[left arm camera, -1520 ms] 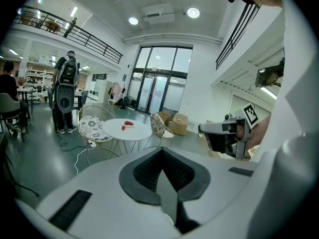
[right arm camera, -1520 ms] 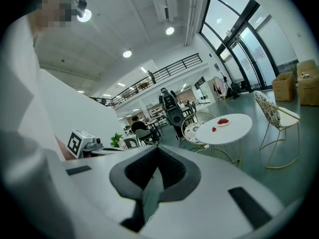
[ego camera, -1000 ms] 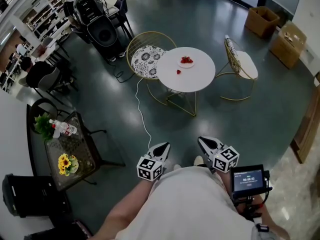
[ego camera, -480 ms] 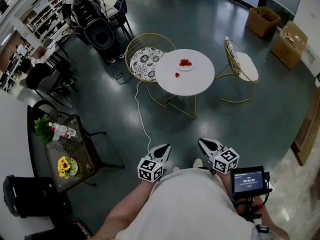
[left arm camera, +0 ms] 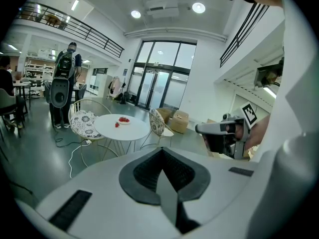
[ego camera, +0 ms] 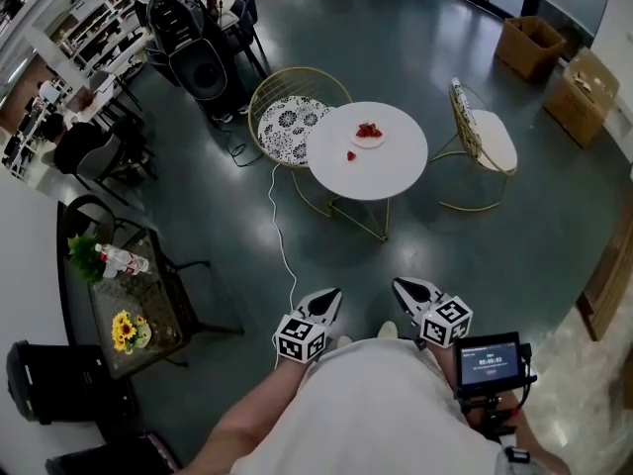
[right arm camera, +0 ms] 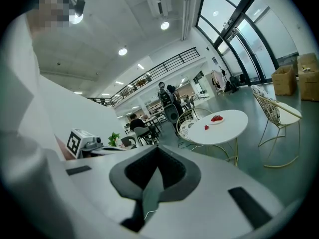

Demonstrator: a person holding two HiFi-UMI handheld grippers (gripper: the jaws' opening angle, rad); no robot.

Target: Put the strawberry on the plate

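A round white table [ego camera: 386,176] stands far ahead on the dark floor. On it sits a small white plate [ego camera: 369,137] with red strawberries, and one loose strawberry [ego camera: 350,155] lies on the tabletop just left of the plate. The same table [left arm camera: 124,128] and loose strawberry [left arm camera: 117,125] show small in the left gripper view, and the plate [right arm camera: 217,119] and berry [right arm camera: 206,127] in the right gripper view. My left gripper [ego camera: 327,298] and right gripper [ego camera: 405,288] are held close to my body, far from the table. Both are shut with nothing between the jaws.
Two gold wire chairs flank the table, a patterned one [ego camera: 290,119] at its left and a white one [ego camera: 483,137] at its right. A white cable [ego camera: 279,231] runs across the floor. A dark side table [ego camera: 134,310] with flowers stands left. Cardboard boxes [ego camera: 559,62] sit far right.
The white table and chairs have shifted slightly in the head view as I move toward them. Both grippers stay in the same pose near my body.
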